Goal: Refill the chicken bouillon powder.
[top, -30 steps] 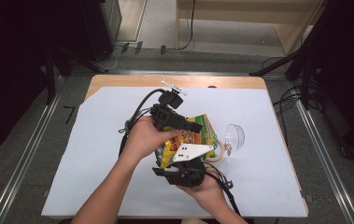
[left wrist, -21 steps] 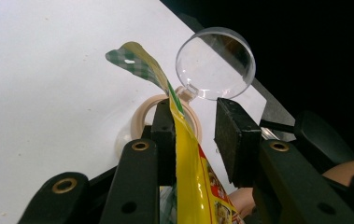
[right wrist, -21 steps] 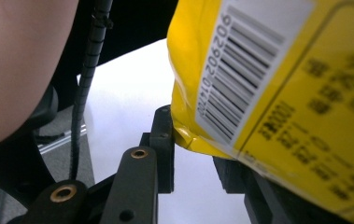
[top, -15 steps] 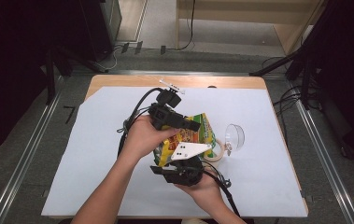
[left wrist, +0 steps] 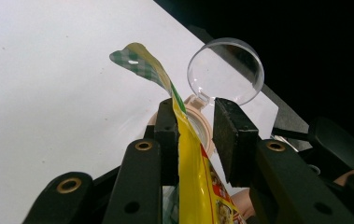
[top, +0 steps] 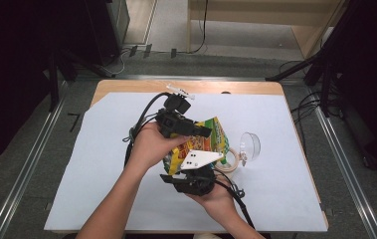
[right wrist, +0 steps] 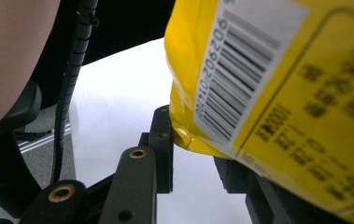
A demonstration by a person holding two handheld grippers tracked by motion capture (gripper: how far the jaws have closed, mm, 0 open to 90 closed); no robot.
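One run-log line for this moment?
left gripper: bag edge between jaws, right pad apart | right gripper: at yellow snack bag corner | clear-lidded jar: open

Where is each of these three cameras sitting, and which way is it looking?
High view: above the table, looking down; both forearms, left gripper, right gripper.
Left gripper view: on the left gripper, looking along its jaws at the yellow packet and clear lid.
Right gripper view: on the right gripper, facing the packet's barcode.
Shared: the yellow packet and white table cover.
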